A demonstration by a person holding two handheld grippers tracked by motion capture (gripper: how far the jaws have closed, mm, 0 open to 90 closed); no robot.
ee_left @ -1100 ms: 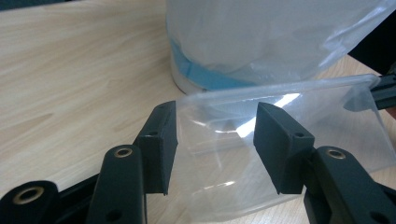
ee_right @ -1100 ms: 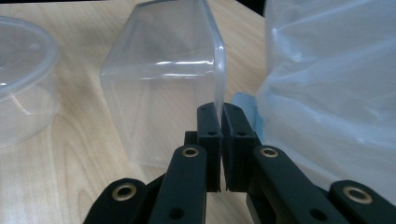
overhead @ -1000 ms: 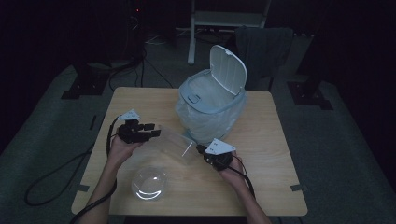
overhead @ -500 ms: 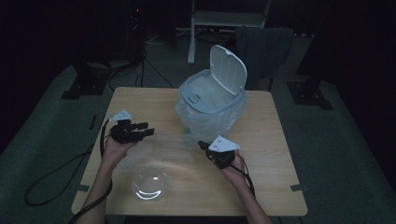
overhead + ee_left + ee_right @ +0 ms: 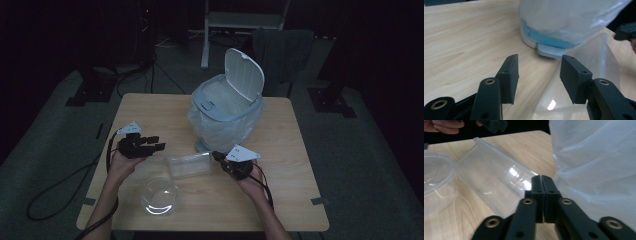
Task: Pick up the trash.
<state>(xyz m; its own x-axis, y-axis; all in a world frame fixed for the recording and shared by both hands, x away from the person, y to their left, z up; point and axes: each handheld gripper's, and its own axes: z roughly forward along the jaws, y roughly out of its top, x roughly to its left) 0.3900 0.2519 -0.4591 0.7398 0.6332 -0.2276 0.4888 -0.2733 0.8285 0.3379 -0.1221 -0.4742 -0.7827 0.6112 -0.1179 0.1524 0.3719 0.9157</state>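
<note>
Clear container [image 5: 189, 165] empty; round bowl [image 5: 159, 196] empty.

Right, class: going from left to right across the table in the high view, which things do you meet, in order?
Left gripper → clear round bowl → clear rectangular container → right gripper. The lined bin stands farther back, above the container and right gripper, so it has no clear place in the order.

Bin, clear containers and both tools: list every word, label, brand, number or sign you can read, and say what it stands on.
None: no readable text anywhere.
Bin and its bag liner: plain.
Clear rectangular container and round clear bowl: no print visible.
Left tool and right tool: no markings legible.
</note>
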